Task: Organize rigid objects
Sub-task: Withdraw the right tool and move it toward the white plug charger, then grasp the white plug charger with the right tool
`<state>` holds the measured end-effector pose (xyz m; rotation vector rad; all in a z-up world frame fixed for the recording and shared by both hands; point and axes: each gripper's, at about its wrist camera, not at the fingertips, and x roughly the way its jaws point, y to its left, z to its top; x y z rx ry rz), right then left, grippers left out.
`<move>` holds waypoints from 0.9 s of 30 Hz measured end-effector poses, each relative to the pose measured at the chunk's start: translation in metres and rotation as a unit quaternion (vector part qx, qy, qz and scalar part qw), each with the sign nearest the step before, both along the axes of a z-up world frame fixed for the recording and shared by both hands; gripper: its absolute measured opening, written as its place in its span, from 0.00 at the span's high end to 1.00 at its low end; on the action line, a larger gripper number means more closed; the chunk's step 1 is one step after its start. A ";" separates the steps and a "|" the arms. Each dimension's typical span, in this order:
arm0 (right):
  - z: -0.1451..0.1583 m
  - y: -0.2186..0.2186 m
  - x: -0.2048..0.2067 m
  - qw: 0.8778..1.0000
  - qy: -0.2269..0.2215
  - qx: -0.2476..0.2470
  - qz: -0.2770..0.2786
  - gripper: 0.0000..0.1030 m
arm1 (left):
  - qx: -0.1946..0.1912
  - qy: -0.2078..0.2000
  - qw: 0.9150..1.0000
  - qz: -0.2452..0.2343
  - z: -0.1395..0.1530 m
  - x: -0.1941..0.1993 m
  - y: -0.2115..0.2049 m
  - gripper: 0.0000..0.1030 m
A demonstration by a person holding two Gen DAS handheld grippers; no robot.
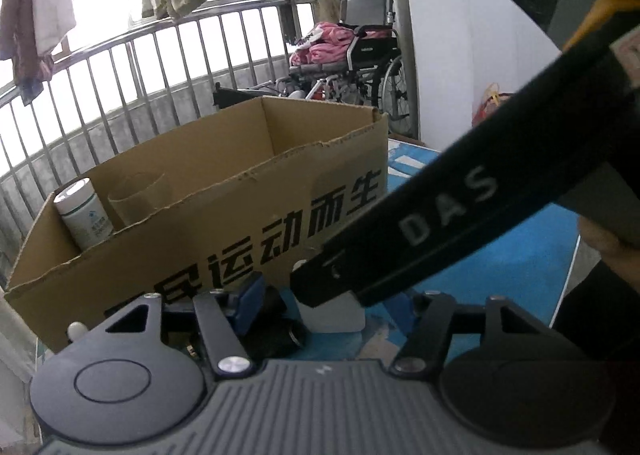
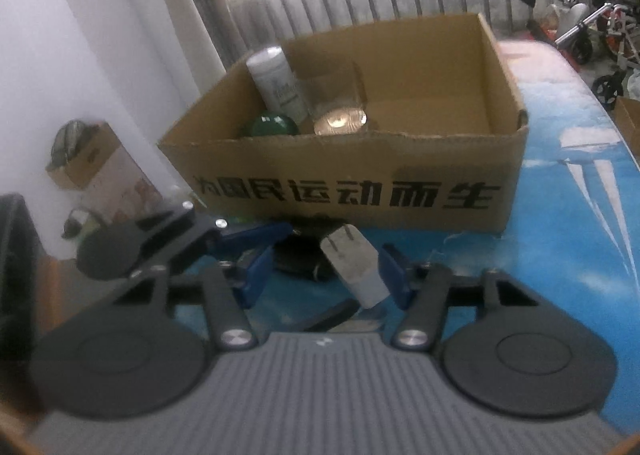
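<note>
Between the right gripper (image 2: 326,269)'s jaws, spread apart, stands one white plug (image 2: 356,265) with two prongs, on the blue worktop (image 2: 560,239). Left gripper (image 2: 256,245) jaws: cannot tell. One cardboard box (image 2: 352,187) sits farther off, holding one white bottle (image 2: 276,81).

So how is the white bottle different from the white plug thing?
The white bottle is tall and round; the white plug is blocky, with two metal prongs. The bottle stands upright inside the cardboard box; the plug lies tilted outside it, on the blue table, between the right gripper's blue fingers. Both are white and hard.
</note>
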<state>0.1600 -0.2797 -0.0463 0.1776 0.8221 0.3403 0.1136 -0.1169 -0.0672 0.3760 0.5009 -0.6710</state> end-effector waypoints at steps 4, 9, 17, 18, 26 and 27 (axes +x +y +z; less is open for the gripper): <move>-0.008 0.001 0.010 1.000 0.009 -0.012 0.008 0.50 | 0.010 0.009 1.000 -0.002 -0.006 0.002 -0.003 0.48; -0.014 0.003 0.018 0.999 0.016 -0.025 0.019 0.53 | 0.016 0.019 1.000 -0.005 -0.014 0.007 -0.006 0.55; -0.021 0.003 0.025 0.999 0.020 -0.044 0.024 0.64 | 0.011 0.020 1.000 -0.001 -0.014 0.010 -0.007 0.57; -0.021 0.003 0.026 0.998 0.019 -0.047 0.024 0.65 | 0.010 0.020 1.000 0.000 -0.015 0.010 -0.007 0.57; -0.021 0.002 0.024 0.999 0.017 -0.045 0.025 0.66 | 0.009 0.021 1.000 -0.002 -0.012 0.006 -0.002 0.57; -0.020 0.001 0.024 0.999 0.016 -0.045 0.024 0.66 | 0.009 0.020 1.000 -0.002 -0.011 0.006 -0.002 0.57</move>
